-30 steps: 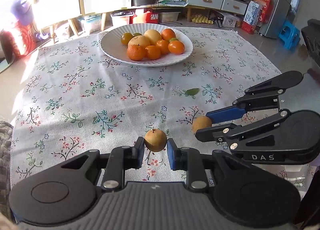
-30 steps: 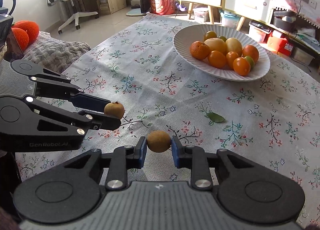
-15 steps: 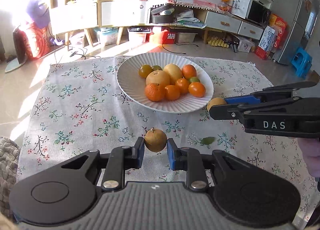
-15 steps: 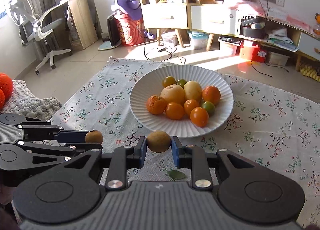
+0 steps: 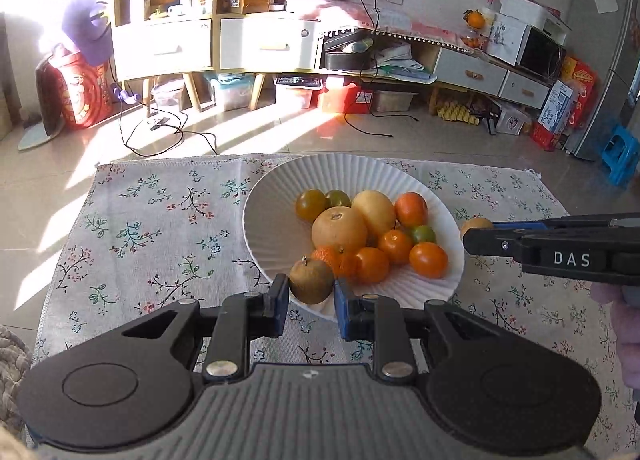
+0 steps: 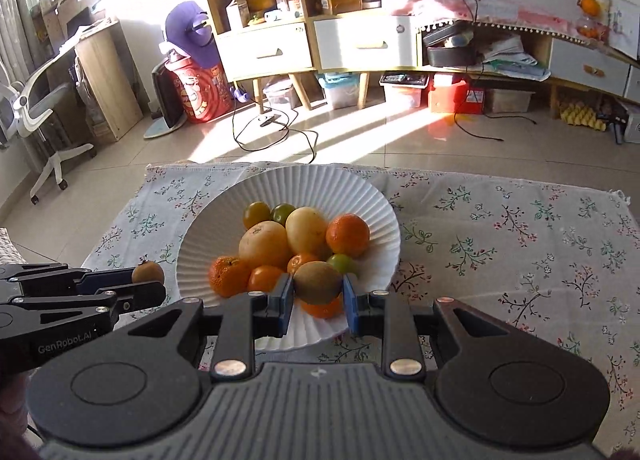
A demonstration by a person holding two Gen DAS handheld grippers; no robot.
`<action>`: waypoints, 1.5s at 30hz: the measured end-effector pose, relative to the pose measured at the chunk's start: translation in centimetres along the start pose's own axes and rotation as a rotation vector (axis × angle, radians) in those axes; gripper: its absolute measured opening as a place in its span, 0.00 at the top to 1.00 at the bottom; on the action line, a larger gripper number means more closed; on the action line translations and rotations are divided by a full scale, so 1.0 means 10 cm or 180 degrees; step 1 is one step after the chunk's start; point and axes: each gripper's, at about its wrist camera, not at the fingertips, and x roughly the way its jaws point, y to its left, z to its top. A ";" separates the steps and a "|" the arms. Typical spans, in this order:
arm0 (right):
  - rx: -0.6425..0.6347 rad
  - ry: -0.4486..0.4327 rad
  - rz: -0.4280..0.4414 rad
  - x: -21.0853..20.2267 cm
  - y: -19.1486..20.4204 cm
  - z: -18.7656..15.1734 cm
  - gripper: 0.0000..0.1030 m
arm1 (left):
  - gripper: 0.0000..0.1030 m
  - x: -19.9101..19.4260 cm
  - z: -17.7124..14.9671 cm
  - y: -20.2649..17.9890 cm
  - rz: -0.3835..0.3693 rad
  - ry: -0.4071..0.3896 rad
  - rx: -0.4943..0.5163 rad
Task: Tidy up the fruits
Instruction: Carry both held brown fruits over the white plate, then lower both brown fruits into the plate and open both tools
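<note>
The left gripper (image 5: 311, 302) is clamping a brown stemmed fruit (image 5: 311, 280) and hiding the near rim of the white plate (image 5: 280, 196). The right gripper (image 6: 318, 302) is clamping a kiwi (image 6: 318, 282), covering part of an orange (image 6: 322, 310); both are tilting down over the plate's near edge.

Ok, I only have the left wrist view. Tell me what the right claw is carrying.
Observer: The right claw is shut on a kiwi, one pad on each side.
Operator: Place it against the plate.
Observer: In the right wrist view it overlaps the oranges at the plate's near edge.
Operator: Now give me my left claw from there.
Observer: Its small brown fruit shows left of the plate's rim, not over it.
</note>
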 end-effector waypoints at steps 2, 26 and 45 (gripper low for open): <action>0.0066 -0.0002 -0.0028 0.05 -0.07 0.02 0.77 | 0.82 0.09 0.07 0.03 -0.0015 0.0002 -0.0002; 0.0273 0.0066 -0.0050 0.48 -0.28 0.13 0.77 | 0.81 0.72 0.29 0.13 -0.0133 0.0208 0.0130; 0.0465 0.0097 0.0076 0.43 -0.37 0.20 0.71 | 0.73 0.64 0.28 0.13 -0.0129 0.0214 0.0162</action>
